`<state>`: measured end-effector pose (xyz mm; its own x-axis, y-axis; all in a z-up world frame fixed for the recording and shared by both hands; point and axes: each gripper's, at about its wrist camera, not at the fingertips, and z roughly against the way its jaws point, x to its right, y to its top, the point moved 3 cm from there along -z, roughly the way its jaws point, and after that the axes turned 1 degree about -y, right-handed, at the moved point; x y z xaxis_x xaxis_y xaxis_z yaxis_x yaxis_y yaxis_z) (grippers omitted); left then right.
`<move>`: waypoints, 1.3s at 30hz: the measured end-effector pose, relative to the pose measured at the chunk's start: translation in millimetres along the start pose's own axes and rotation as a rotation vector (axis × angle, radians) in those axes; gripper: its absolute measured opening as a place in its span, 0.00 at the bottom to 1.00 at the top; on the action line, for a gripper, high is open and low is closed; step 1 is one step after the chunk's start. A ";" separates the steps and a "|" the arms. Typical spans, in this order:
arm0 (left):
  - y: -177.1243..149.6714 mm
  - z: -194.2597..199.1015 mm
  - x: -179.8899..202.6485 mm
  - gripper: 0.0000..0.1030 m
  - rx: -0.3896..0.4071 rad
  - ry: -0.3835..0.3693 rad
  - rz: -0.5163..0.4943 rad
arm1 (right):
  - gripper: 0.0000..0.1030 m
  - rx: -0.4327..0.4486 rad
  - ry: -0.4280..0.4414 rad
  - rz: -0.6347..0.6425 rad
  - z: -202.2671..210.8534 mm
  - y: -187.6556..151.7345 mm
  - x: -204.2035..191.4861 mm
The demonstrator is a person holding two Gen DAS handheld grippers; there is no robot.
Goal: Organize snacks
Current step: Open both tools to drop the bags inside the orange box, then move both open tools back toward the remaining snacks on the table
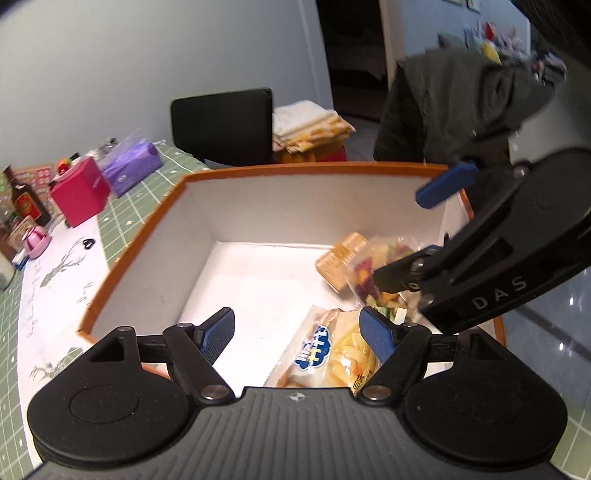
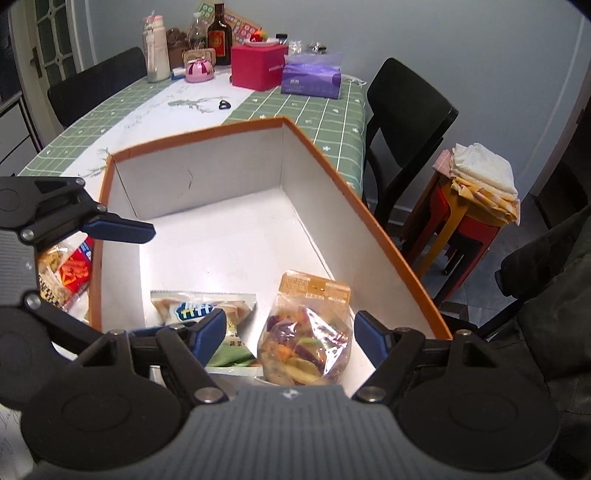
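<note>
An orange-rimmed white box (image 1: 140, 236) (image 2: 369, 218) stands on the table. Inside lie a clear bag of mixed vegetable chips (image 2: 306, 336) (image 1: 369, 266) and a white snack pack with a blue logo (image 2: 203, 308) (image 1: 332, 350). My left gripper (image 1: 297, 334) is open and empty above the white pack; it also shows at the left of the right wrist view (image 2: 122, 229). My right gripper (image 2: 290, 336) is open, its fingers on either side of the chips bag without gripping it; it also shows in the left wrist view (image 1: 417, 236). More snack packs (image 2: 68, 273) lie outside the box on the left.
The far table end holds a red box (image 2: 258, 68), a purple tissue pack (image 2: 312, 75), bottles (image 2: 219, 35) and a pink item (image 2: 199, 70). Black chairs (image 2: 406, 122) stand around the table. A stool with folded cloths (image 2: 476, 184) stands to the right.
</note>
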<state>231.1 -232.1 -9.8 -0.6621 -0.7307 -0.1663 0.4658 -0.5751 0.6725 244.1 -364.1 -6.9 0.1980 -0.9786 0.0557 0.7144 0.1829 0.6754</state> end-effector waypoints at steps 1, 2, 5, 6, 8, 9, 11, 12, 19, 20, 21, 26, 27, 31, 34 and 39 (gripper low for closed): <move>-0.7 4.7 -3.3 0.88 0.009 -0.005 0.013 | 0.72 0.005 0.001 -0.005 2.1 -0.1 -1.2; -1.7 8.6 -6.1 0.88 0.016 -0.009 0.023 | 0.72 0.010 0.004 -0.012 4.1 0.0 -2.4; -6.5 22.2 -14.5 0.88 0.042 -0.010 0.050 | 0.73 0.022 0.009 -0.023 9.3 -0.6 -7.8; -8.9 27.3 -17.6 0.88 0.051 -0.012 0.061 | 0.73 0.026 0.009 -0.024 11.3 -1.2 -10.7; -13.7 35.8 -24.3 0.88 0.067 -0.015 0.083 | 0.73 0.035 0.012 -0.029 14.9 -1.5 -15.8; -16.3 40.4 -28.5 0.88 0.074 -0.013 0.095 | 0.73 0.040 0.014 -0.030 17.9 -2.0 -18.7; -22.3 49.0 -37.6 0.88 0.088 -0.008 0.117 | 0.73 0.054 0.018 -0.031 23.8 -2.6 -25.7; -25.6 52.8 -42.1 0.88 0.093 -0.004 0.127 | 0.73 0.061 0.021 -0.031 26.7 -3.0 -29.5; -53.2 82.0 -73.3 0.88 0.131 0.051 0.211 | 0.73 0.132 0.043 -0.030 47.3 -5.0 -65.8; -58.2 87.2 -76.3 0.88 0.143 0.061 0.223 | 0.73 0.148 0.046 -0.030 50.1 -5.9 -72.4; -63.6 91.7 -78.4 0.88 0.156 0.065 0.227 | 0.75 0.165 0.050 -0.030 53.0 -7.3 -80.1; -97.4 107.7 -80.6 0.88 0.159 0.110 0.209 | 0.77 0.203 0.040 -0.012 59.4 -17.4 -118.9; -106.3 110.7 -81.9 0.88 0.155 0.108 0.221 | 0.77 0.226 0.044 0.002 61.6 -21.7 -128.2; -142.6 123.5 -87.9 0.88 0.150 0.125 0.280 | 0.79 0.335 0.057 0.079 70.8 -40.3 -166.6; -168.7 134.3 -93.2 0.88 0.130 0.152 0.330 | 0.81 0.359 0.060 0.117 67.5 -55.9 -191.1; -209.0 148.8 -103.6 0.88 0.136 0.141 0.451 | 0.81 0.341 0.092 0.099 53.2 -83.9 -217.4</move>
<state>115.0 18.6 -25.8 -0.3214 -0.9441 0.0735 0.6010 -0.1434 0.7863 105.4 -171.7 -36.5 0.3257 -0.9423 0.0768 0.4267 0.2190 0.8775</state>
